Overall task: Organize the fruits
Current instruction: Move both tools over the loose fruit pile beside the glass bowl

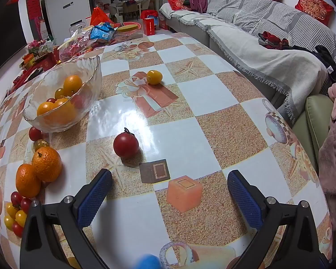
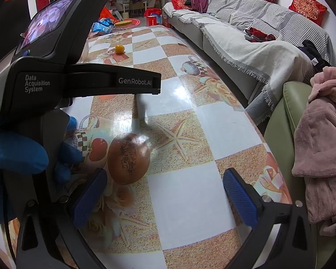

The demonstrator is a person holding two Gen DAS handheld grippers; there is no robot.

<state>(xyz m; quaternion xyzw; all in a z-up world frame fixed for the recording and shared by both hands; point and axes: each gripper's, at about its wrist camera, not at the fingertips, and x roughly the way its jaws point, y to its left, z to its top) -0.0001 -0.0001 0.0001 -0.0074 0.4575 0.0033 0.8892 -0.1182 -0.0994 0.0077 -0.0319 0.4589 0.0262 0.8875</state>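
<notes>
Two claws, both spread wide and holding nothing.

Item 1. Left claw (image 1: 169,185): low over the tabletop (image 1: 212,94), blue pads parted. Red tomato (image 1: 126,145) lies loose just ahead of the left pad, stem up, clear of all other fruit.

Item 2. Glass bowl (image 1: 89,85): stands at the left beyond the tomato, partly filled with oranges and small tomatoes. Judged to be the collecting vessel.

Item 3. Loose stock on the tabletop: two oranges (image 1: 39,172) touching each other at the left edge; a cluster of red and yellow cherry tomatoes (image 1: 15,213) just beside them; one red and one amber fruit close under the bowl; a yellow kumquat (image 1: 154,77) well apart, farther back.

Item 4. Right claw (image 2: 164,188): wide, with a brown round fruit (image 2: 128,158) just ahead of its left pad; kind cannot be told. The other tool's body and a blue-gloved hand (image 2: 18,157) crowd the left of this view.

Handling note, step in hand (judged): pick up the red tomato with the left claw.
- Shift left to centre the tomato between the pads; it now sits off to one side.
- Close on the widest part, gently: the skin looks smooth and soft, and it may roll or squirt out.
- Lift over the bowl's rim and release low onto the fruit inside.
</notes>
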